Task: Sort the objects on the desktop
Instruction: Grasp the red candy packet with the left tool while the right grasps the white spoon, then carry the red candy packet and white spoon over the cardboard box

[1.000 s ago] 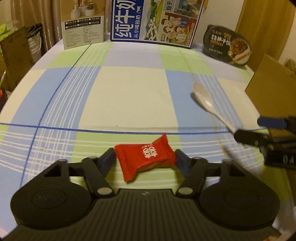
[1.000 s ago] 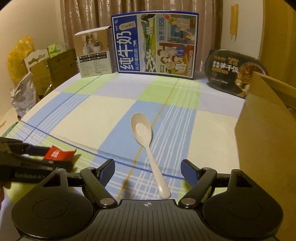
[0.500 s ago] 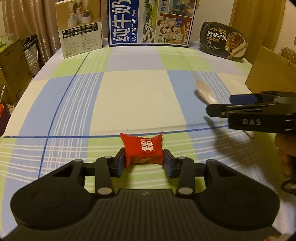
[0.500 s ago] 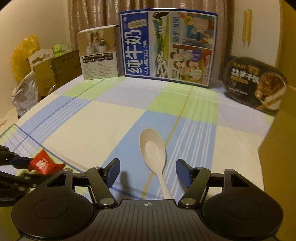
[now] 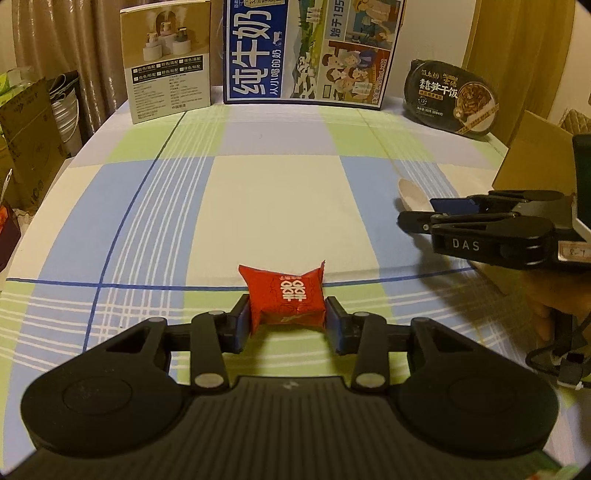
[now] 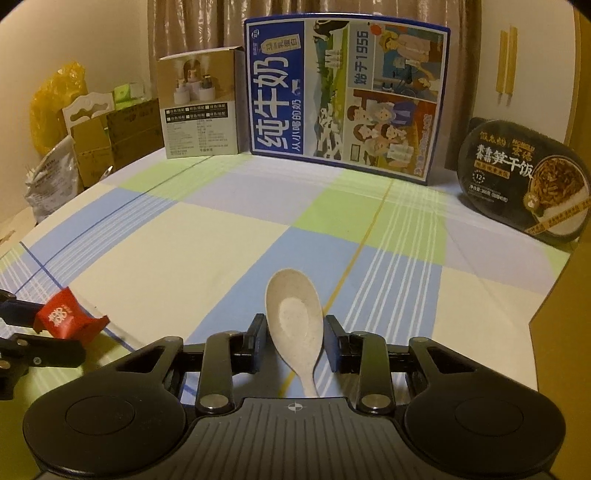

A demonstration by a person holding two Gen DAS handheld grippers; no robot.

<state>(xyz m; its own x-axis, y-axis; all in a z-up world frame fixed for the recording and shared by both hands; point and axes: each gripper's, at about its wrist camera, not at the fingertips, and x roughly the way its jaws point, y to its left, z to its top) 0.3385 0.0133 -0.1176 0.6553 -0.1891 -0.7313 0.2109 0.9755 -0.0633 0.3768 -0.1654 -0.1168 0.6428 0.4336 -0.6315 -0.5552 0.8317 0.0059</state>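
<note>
Left wrist view: my left tongs point(image 5: 288, 325) pinch the red candy point(image 5: 286, 301) at lower centre, above the checked tabletop point(image 5: 258, 192). Right wrist view: my right tongs point(image 6: 294, 345) close on the beige spoon point(image 6: 295, 325), lower centre.

Warm, dim indoor light washed both views in a yellowish cast, and the checked worktop point(image 5: 273, 192) stayed the brightest patch while the curtains point(image 6: 192, 33) sank into murk. Soft shadows spread beneath the right claw point(image 5: 417, 214), falling toward the camera. Fisheye bending curved the milk box point(image 6: 347, 99) edges, dark vignetting ate the corners, and fine print looked slightly soft and grainy.
</note>
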